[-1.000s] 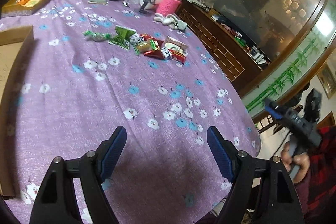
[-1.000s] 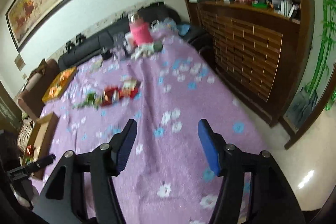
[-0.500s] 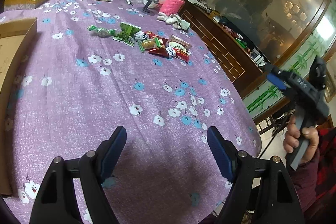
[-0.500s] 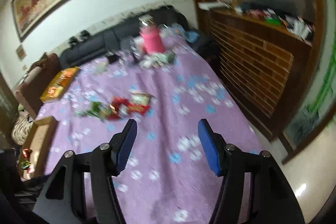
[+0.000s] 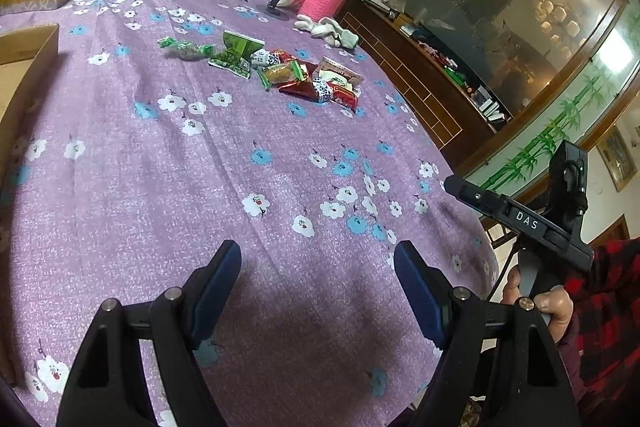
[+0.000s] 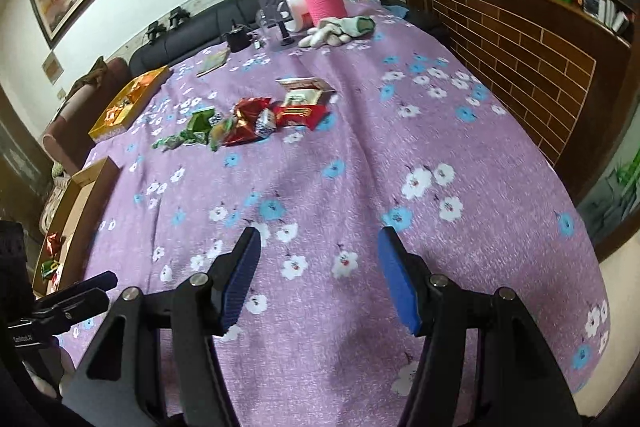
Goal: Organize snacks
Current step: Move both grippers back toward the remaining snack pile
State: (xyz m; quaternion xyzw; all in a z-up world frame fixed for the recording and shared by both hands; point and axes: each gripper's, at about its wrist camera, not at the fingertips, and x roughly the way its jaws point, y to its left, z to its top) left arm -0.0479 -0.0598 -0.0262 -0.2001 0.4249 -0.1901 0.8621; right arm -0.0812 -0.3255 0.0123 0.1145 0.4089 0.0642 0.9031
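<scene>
Both the left hand-held gripper (image 5: 318, 281) and right hand-held gripper (image 6: 318, 267) hung released above the desk (image 5: 160, 187); snacks (image 5: 280, 71) lay upper centre.

Black tool (image 5: 318, 281) frames, blue ribbed pads (image 5: 416, 291), red-black plaid sleeve (image 5: 604, 311).

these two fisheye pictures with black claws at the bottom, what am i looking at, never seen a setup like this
No robot here: a person holds a handheld two-finger gripper in each hand, each with a camera looking along its fingers. One picture is from the left gripper, the other from the right gripper. Both are open and hold nothing. The left view also shows the person's right hand on its handle. Below is a table under a purple flowered cloth. On it lie a pile of wrapped snacks, a pink bottle, white gloves, a yellow tray and a cardboard box with a few snacks inside.
</scene>
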